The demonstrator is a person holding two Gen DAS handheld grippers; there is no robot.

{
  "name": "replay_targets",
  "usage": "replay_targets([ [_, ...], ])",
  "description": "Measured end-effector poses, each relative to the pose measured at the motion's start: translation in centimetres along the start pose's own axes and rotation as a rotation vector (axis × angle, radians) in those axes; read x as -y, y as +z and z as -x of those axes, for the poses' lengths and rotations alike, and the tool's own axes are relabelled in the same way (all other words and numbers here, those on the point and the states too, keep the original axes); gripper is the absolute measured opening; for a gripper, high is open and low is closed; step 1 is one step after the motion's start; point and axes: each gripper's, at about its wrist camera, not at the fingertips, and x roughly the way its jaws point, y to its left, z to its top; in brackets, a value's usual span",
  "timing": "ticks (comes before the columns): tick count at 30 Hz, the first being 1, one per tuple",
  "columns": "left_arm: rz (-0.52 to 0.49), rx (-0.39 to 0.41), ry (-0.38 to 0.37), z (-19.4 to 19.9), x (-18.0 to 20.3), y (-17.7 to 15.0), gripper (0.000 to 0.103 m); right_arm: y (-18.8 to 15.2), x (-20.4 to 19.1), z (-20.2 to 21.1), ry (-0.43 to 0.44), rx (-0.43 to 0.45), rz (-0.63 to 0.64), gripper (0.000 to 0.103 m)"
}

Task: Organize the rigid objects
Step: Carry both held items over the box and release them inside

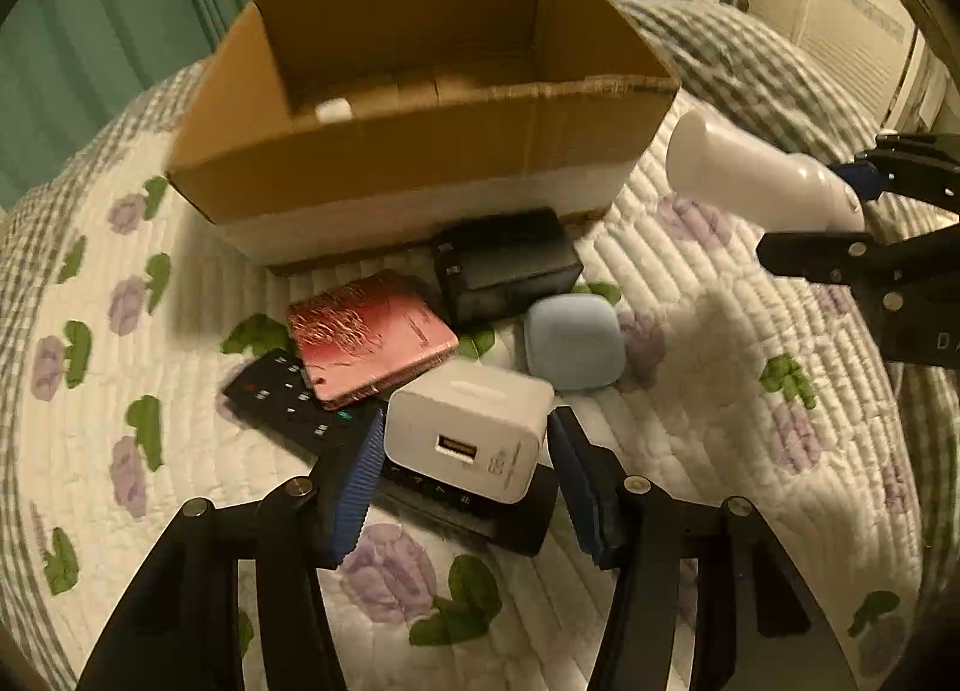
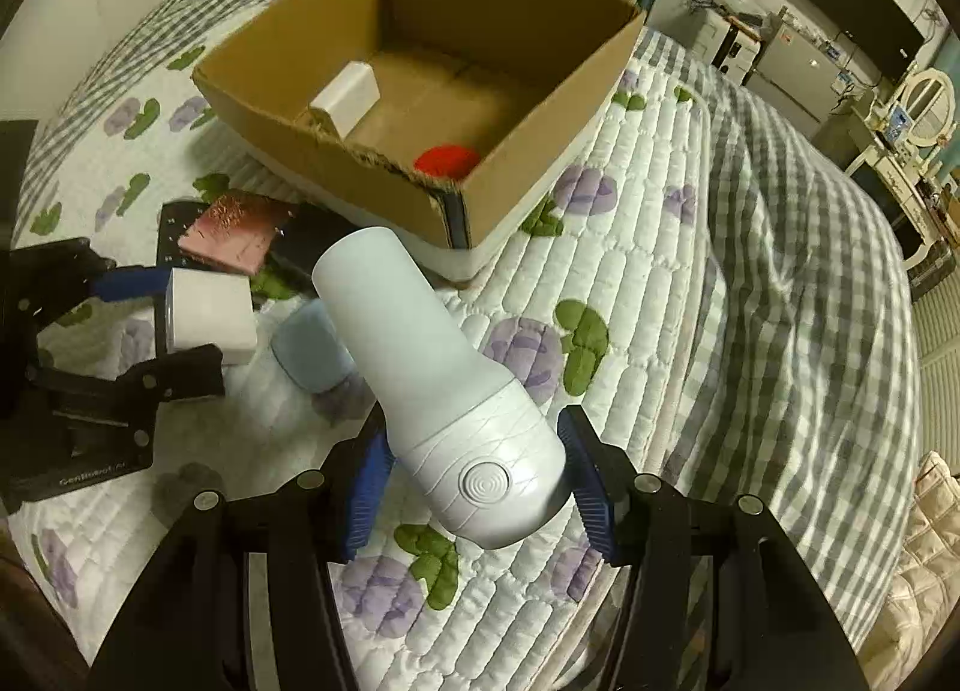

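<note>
My left gripper is shut on a white USB charger, held just above a black remote. It also shows in the right wrist view. My right gripper is shut on a white cylindrical device with a round button, lifted above the quilt; the device also shows in the left wrist view. An open cardboard box stands behind the pile. It holds a white block and a red object.
On the quilted bed in front of the box lie a pink case, a black adapter and a pale blue case. Furniture stands beyond the bed at the far right.
</note>
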Motion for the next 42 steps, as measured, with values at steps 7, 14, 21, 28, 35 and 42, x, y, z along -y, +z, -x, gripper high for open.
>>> replay_targets([
  [7, 0.015, 0.085, -0.011, 4.2, 0.4, 1.2, 0.054, 0.6, -0.9, 3.7, -0.037, 0.038, 0.011, 0.054],
  [14, 0.022, 0.203, -0.010, 9.2, -0.5, 3.0, 0.053, 1.9, -0.7, 8.5, -0.083, 0.094, -0.019, 0.054],
  [21, 0.061, 0.295, 0.002, 12.0, -2.4, 7.4, 0.053, 7.0, -1.0, 12.2, -0.130, 0.188, -0.018, 0.054],
  [28, 0.063, 0.353, 0.051, 10.1, -5.3, 12.9, 0.053, 13.2, -0.7, 10.6, -0.131, 0.224, -0.049, 0.054],
  [35, 0.029, 0.329, 0.050, 3.7, -6.7, 15.8, 0.053, 17.0, 1.2, 3.5, -0.092, 0.173, -0.102, 0.054],
  [42, 0.033, 0.277, 0.075, -2.4, -7.2, 16.4, 0.053, 17.9, 2.6, -3.1, -0.057, 0.128, -0.111, 0.054],
])
